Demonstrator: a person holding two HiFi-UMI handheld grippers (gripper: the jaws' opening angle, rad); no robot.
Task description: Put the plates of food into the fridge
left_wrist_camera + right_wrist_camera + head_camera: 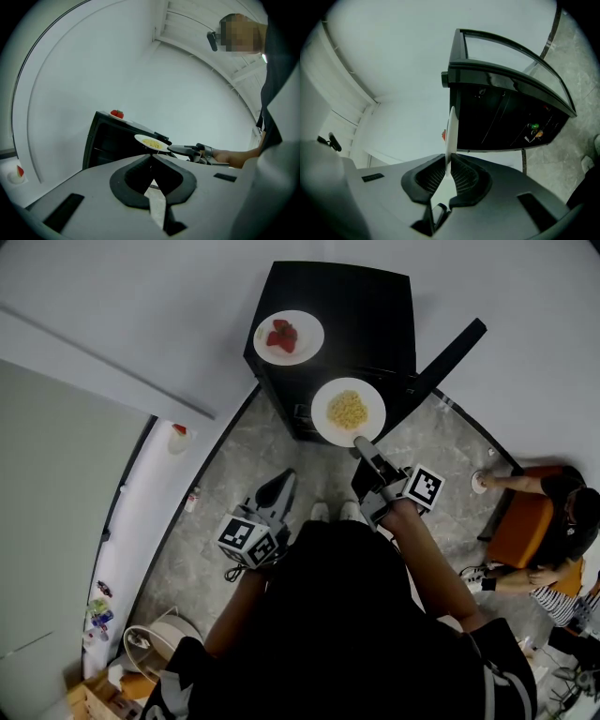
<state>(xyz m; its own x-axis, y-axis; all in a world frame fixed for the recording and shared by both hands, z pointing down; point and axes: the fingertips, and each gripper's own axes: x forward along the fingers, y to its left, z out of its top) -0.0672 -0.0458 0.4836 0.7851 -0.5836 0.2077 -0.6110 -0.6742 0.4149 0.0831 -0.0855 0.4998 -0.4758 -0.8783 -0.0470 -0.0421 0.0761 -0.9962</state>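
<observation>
Two plates are concerned here. The plate of red fruit (pixel 288 337) is sitting on top of the black fridge (pixel 366 296). The plate of yellow food (pixel 348 412) is hanging in the air just in front of the fridge, above the floor (pixel 234 465).

The right hand-held gripper (pixel 360 441) is clamping that second plate by its near rim, and the right gripper view is showing the thin edge pinched between the pads. The left hand-held gripper (pixel 281 484) is hanging lower and to the left, with its jaws pressed together on nothing. A dark slab (pixel 452 351) is jutting out beside the fridge and is probably its open door.

The plate is looking stiff, smooth and glazed, so it is likely slippery under the pads and breakable over this hard floor. Gripped at one spot on the rim, its weight is levering against the pinch, and the loose food is likely to slide if it tips. A deep bite on the rim with the plate kept level is seeming the safest hold. The idle gripper could be steadying the far rim. For the fruit plate, the raised rim is offering the only purchase.
</observation>
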